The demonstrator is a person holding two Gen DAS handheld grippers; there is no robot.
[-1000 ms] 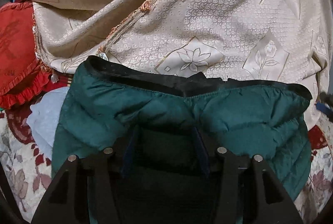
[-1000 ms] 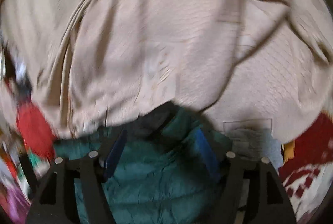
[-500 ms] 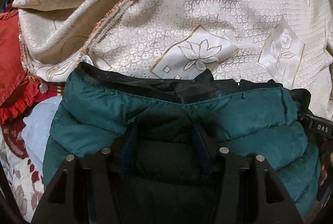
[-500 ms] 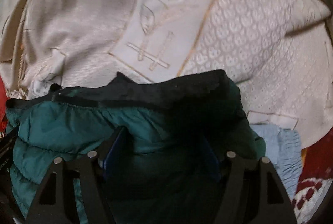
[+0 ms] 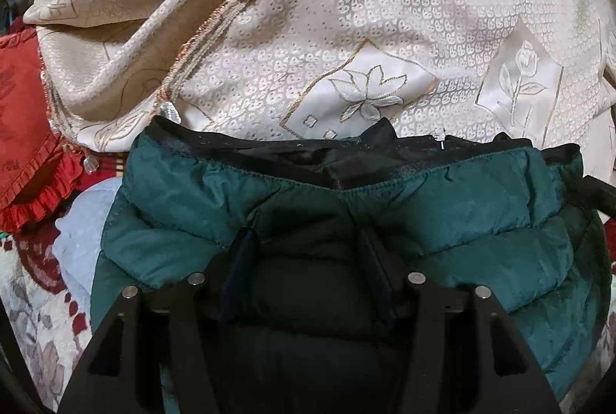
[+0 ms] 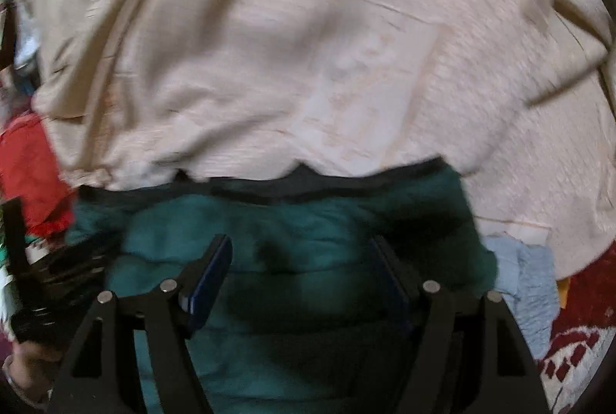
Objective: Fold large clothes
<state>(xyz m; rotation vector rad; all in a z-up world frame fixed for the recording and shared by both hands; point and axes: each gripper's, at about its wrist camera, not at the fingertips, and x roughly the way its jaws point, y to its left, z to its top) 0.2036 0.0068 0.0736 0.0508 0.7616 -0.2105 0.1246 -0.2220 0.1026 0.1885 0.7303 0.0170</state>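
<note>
1. Item under handling: a dark green quilted jacket (image 5: 404, 217) with black lining along its far hem. It lies bunched on a floral bed cover (image 5: 27, 310), its far edge against a heap of cream embroidered fabric (image 5: 346, 40). A red frilled cushion (image 5: 23, 144) sits at the left, and a pale blue cloth (image 6: 527, 283) just beside the jacket's right side.
2. Left gripper (image 5: 304, 252): fingers partly apart with a puffed fold of jacket bulging between them; the pads appear to press its sides, so a hold is judged likely.
3. Right gripper (image 6: 304, 260): its fingers are opening, set wide, with jacket fabric between them; the view is blurred and the pads do not appear to press it.
4. Step in hand, as judged: the folded jacket is being set down and let go.
5. Next move calls for: freeing both pairs of fingers without dragging the fold, then re-gripping an edge for a further fold.
</note>
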